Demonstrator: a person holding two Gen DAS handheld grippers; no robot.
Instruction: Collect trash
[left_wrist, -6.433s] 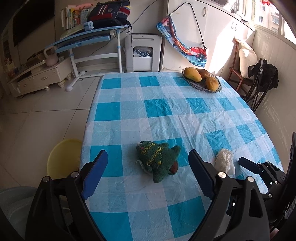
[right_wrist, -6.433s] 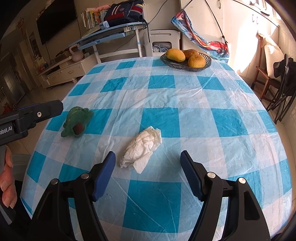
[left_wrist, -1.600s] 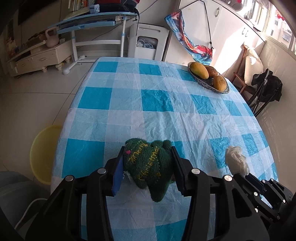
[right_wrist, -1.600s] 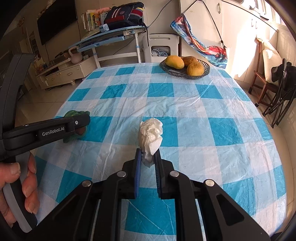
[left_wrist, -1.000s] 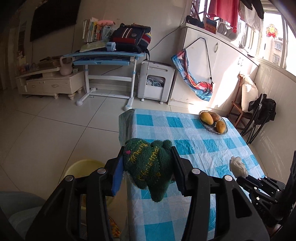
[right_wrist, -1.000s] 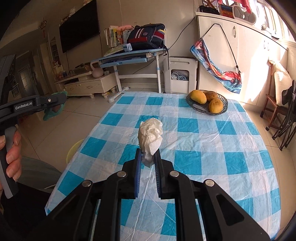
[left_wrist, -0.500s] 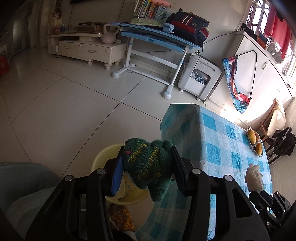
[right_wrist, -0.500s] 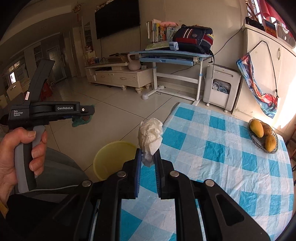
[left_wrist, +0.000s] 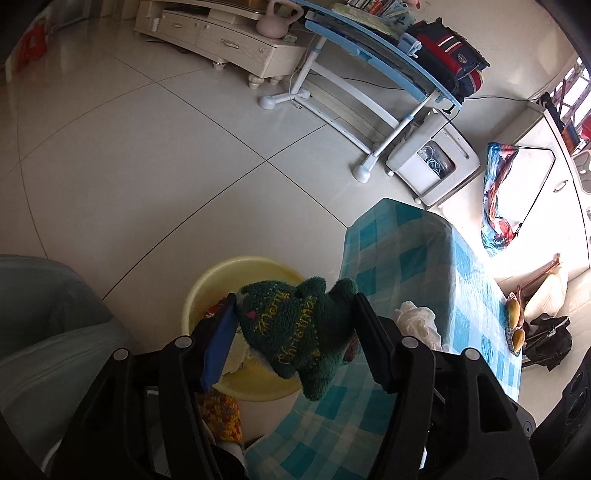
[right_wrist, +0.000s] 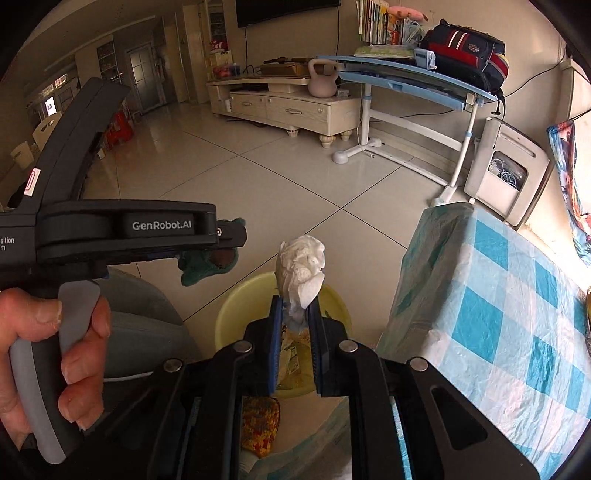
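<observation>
Left gripper (left_wrist: 294, 295) was pointing steeply down over the round yellow plastic basin (left_wrist: 236, 266) on the pale tiled floor, lower centre of the left wrist view. Its jaws had just been opening. The dark green knitted toy with yellow "Merry Christmas" stitching (left_wrist: 291, 328) sat between the fingers, tilted, with its lower end hanging past the basin's near rim. The pads looked slack on it rather than pressing; whether either pad was in contact could not be told. In the right wrist view the same toy (right_wrist: 201, 264) showed as a green lump under the tip of the left gripper (right_wrist: 229, 236), left of centre, above the floor beside the basin (right_wrist: 236, 306). A person's hand (right_wrist: 44, 350) was wrapped around that gripper's grey handle at lower left. Right gripper (right_wrist: 295, 302) was clenched on the crumpled white paper tissue (right_wrist: 302, 264), with the wad sticking up past the blue pads, directly above the basin at frame centre. The tissue also showed in the left wrist view (left_wrist: 415, 317), right of the toy. The basin already held some paper scraps (right_wrist: 291, 354). The table with the blue-and-white checked plastic cloth (right_wrist: 498, 295) stood just right of the basin, and its corner filled the right side of both views.
</observation>
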